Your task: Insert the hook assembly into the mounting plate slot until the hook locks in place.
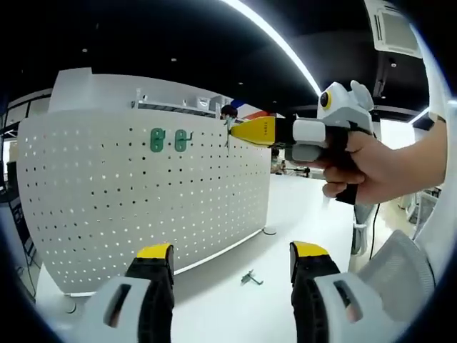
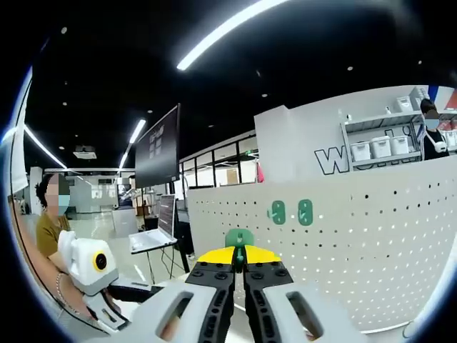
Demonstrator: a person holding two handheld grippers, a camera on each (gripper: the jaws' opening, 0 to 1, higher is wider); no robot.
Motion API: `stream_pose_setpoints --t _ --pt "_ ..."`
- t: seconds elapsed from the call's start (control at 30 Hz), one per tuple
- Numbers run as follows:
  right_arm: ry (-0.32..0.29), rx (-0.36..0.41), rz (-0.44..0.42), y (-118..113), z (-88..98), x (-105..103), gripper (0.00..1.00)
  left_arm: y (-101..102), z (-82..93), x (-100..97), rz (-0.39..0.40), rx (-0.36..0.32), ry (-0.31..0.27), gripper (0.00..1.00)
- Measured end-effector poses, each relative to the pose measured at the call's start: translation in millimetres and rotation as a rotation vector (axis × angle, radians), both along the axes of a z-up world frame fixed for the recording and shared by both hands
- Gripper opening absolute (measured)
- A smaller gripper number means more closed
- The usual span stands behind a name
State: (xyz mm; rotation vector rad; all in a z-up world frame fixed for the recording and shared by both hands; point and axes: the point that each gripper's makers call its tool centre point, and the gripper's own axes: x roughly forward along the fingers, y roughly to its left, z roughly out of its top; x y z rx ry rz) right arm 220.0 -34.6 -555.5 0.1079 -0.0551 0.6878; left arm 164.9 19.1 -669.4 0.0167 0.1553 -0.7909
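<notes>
- The white pegboard [image 1: 143, 207] is the big thing here, a curved perforated panel covering the left and centre of the left gripper view. In the right gripper view it spreads across the lower right.
- It stands on a white tabletop [image 1: 300, 214], which runs off toward the right of the left gripper view.
- The left gripper [image 1: 232, 261] pokes up from the bottom edge of its own view. Its yellow-tipped jaws stand wide apart with just bare table between them, so it's released and carrying nothing.
- The right gripper [image 2: 240, 257] rises from the bottom centre of its own view, jaws pinched together on a green hook [image 2: 239, 238]. The green piece sticks up just above the yellow tips, in front of the board; whether it touches the board, can't tell.
- That same right gripper shows in the upper right of the left gripper view, held by a hand [image 1: 371, 168], its yellow nose pointing left at the board's top right corner.
- Two more green hooks [image 1: 168, 140] already sit side by side on the board, upper middle of the left gripper view.
- A small metal part [image 1: 250, 278] lies on the table, bottom centre of the left gripper view, between the left jaws and well off the board.
</notes>
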Motion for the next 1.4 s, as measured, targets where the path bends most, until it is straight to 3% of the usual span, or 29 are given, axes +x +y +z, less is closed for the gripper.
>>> stream_pose_setpoints --t 0.27,0.8,1.4 --pt "-0.018 0.004 -0.042 -16 13.5 15 0.0 8 -14.6 -7.1 -0.001 0.027 0.02 0.67" --pt "-0.023 0.0 -0.129 -39 23.6 46 0.0 19 -37.6 -22.2 0.001 0.044 0.069 0.67" --pt "-0.035 -0.041 -0.251 -61 26.3 77 0.0 21 -44.3 -28.7 -0.012 0.053 0.073 0.68"
